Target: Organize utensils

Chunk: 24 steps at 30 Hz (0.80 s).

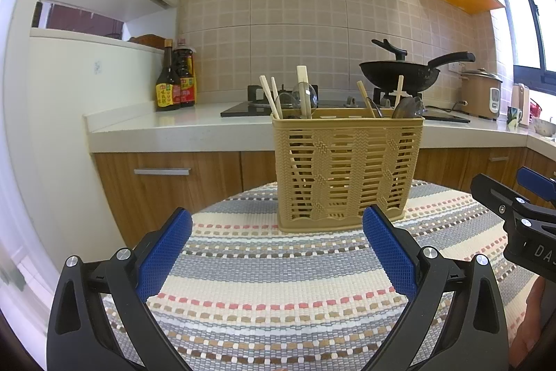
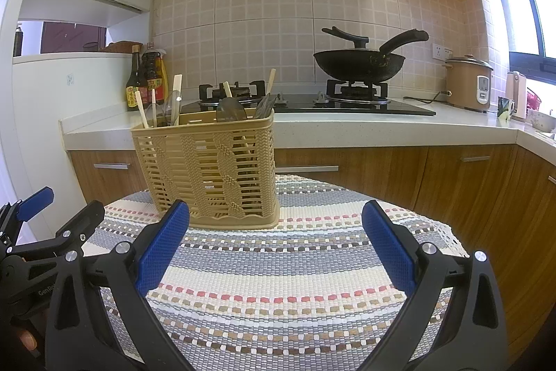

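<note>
A tan woven plastic utensil basket (image 1: 347, 169) stands upright on the striped mat (image 1: 278, 284); it also shows in the right wrist view (image 2: 208, 169). Chopsticks (image 1: 272, 96) and spoons (image 1: 406, 108) stand inside it, in a left and a right compartment. My left gripper (image 1: 278, 249) is open and empty, just in front of the basket. My right gripper (image 2: 276, 246) is open and empty, in front and to the right of the basket. Each gripper shows at the edge of the other's view: the right one (image 1: 521, 197), the left one (image 2: 52, 214).
The mat covers a round table (image 2: 448, 235). Behind is a kitchen counter (image 1: 173, 127) with sauce bottles (image 1: 173, 82), a gas hob, a black wok (image 2: 359, 63), a rice cooker (image 2: 469, 82) and cups at the far right. Wooden cabinets stand below.
</note>
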{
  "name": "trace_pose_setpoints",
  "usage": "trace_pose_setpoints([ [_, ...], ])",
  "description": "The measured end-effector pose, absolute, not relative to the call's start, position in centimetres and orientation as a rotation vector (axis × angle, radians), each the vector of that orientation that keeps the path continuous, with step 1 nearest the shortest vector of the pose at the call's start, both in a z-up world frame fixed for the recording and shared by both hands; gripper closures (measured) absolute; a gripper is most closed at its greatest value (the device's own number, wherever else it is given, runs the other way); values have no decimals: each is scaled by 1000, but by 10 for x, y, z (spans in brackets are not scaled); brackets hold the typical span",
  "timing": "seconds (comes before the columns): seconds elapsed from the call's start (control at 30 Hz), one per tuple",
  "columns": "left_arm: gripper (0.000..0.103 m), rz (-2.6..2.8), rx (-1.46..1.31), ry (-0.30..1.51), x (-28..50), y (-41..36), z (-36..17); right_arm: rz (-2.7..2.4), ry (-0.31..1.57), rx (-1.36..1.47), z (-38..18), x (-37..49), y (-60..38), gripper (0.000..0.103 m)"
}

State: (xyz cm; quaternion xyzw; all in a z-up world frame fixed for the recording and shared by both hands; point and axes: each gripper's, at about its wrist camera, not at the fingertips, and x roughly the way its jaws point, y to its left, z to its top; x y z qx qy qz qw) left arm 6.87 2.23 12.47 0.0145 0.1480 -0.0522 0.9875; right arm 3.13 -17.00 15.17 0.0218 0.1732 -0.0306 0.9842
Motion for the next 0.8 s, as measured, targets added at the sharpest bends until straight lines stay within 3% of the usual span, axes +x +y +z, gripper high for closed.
trace_pose_setpoints([
  [0.8, 7, -93, -35, 308, 72, 37, 128, -65, 348, 37, 152, 32, -171, 8],
])
